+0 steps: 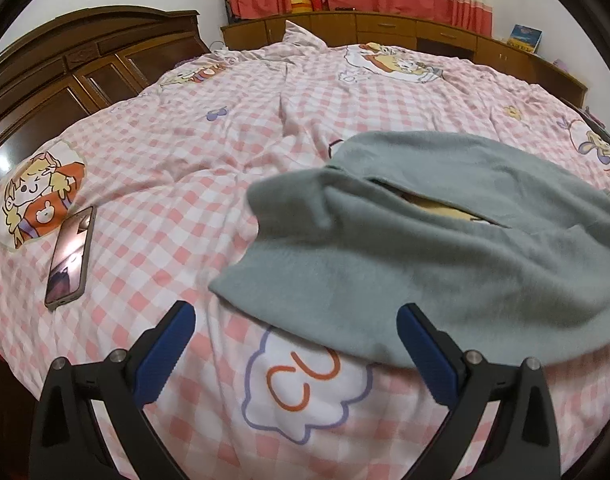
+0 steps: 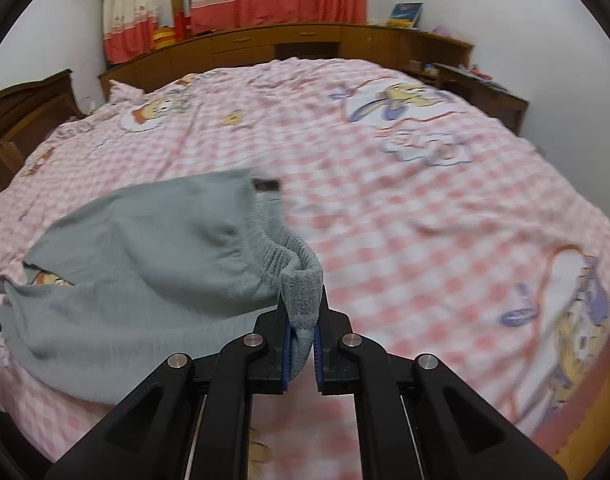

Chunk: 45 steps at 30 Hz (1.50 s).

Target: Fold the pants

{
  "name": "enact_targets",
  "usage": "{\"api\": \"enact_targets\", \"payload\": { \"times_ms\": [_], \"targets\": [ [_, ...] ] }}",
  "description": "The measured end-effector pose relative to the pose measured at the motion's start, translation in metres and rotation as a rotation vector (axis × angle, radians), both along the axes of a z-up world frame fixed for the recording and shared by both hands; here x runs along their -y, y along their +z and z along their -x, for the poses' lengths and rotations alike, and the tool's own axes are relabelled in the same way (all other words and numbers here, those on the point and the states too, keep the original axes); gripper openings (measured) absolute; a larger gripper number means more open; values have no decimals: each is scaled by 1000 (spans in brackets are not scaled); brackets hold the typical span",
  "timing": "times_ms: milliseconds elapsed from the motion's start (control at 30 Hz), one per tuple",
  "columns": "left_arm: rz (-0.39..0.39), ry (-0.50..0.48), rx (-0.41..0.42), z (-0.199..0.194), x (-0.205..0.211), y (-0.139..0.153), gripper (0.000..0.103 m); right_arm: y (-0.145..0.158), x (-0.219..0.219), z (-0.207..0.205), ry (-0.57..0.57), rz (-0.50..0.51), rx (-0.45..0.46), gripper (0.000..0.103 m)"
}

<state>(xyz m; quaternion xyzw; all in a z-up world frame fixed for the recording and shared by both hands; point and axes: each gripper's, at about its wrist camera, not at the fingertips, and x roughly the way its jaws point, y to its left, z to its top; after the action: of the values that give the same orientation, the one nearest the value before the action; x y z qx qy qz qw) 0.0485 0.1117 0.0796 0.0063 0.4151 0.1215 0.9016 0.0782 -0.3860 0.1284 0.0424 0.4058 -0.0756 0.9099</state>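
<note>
Across the bed (image 1: pixel 185 152), under its pink checked quilt, the grey pants (image 1: pixel 445 248) lie loosely heaped near the front edge so a fold can be drawn over them. One ribbed hem is pinched in the right claw (image 2: pixel 303 344), which angles downward, probably lifting that corner. Beside the heap, the left claw (image 1: pixel 295 344) hangs wide and empty, tilted toward the near hem.

The pants (image 1: pixel 445 240) lie on the bed (image 1: pixel 225 152) near its front edge, toward the right. A phone (image 1: pixel 70 258) lies on the bed well apart to their left, near the left edge. A headboard (image 1: pixel 65 76) stands beyond the left edge, cabinets (image 1: pixel 385 28) behind the far edge.
</note>
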Motion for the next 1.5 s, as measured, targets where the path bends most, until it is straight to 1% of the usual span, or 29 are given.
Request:
{"api": "enact_targets", "payload": {
  "times_ms": [100,167,233,333,400,467,533,600,700,733,767,800,833,900,933,967,1000,1033,1067,1133,1167,1200,1267,1367,1400,1500],
  "targets": [
    [-8,-11,-1,5,2,0,102,2,14,8,-34,12,-11,8],
    [-13,-18,2,8,2,1,102,-1,25,16,-73,46,-23,8],
    [-21,-19,2,8,1,1,103,-6,39,22,-102,52,-35,8],
    [-34,6,-9,5,-3,-2,102,-23,55,23,-146,79,-72,9],
    [-34,30,-15,3,-8,-5,103,-42,61,20,-140,57,-123,9],
    [-16,58,-22,2,-14,-8,103,-62,66,19,-165,-11,-186,13],
    [30,68,-28,0,-21,-11,102,-73,67,21,-178,-42,-208,19],
    [61,61,-18,-1,-24,-10,102,-77,66,24,-181,-33,-201,22],
    [70,48,-14,-6,-20,-10,102,-72,66,25,-192,7,-196,32],
    [81,39,-22,-10,-18,-11,102,-68,66,27,-203,28,-186,33],
    [98,29,-30,-14,-16,-12,101,-61,65,31,-215,52,-167,34],
    [123,18,-41,-17,-13,-14,99,-56,64,32,-222,63,-151,39],
    [157,5,-56,-21,-10,-17,95,-47,62,35,-232,77,-124,43],
    [224,-16,-81,-27,-6,-22,83,-33,58,41,-241,96,-82,47],
    [260,-24,-97,-30,-4,-25,70,-27,54,43,-231,99,-64,49],
    [299,-29,-116,-32,-2,-29,57,-22,49,45,-211,99,-51,49],
    [312,-30,-120,-33,0,-30,52,-17,42,47,-183,102,-44,49],
    [302,-31,-112,-32,3,-30,44,-14,34,48,-146,105,-44,49],
    [285,-38,-103,-30,6,-29,30,-12,22,50,-88,100,-51,50],
    [259,-53,-92,-28,9,-25,15,-14,0,51,23,73,-64,50],
    [264,-61,-85,-26,9,-22,10,-16,-17,53,98,58,-79,50],
    [274,-62,-75,-23,8,-19,8,-20,-31,54,148,55,-90,50],
    [304,-60,-30,-13,3,-8,7,-28,-62,58,249,61,-108,50],
    [313,-63,12,0,0,6,7,-40,-101,63,367,65,-121,50],
    [314,-65,16,2,0,8,7,-46,-119,64,417,72,-123,50],
    [314,-80,7,3,-1,12,7,-61,-152,65,502,95,-131,50]
  ]
}}
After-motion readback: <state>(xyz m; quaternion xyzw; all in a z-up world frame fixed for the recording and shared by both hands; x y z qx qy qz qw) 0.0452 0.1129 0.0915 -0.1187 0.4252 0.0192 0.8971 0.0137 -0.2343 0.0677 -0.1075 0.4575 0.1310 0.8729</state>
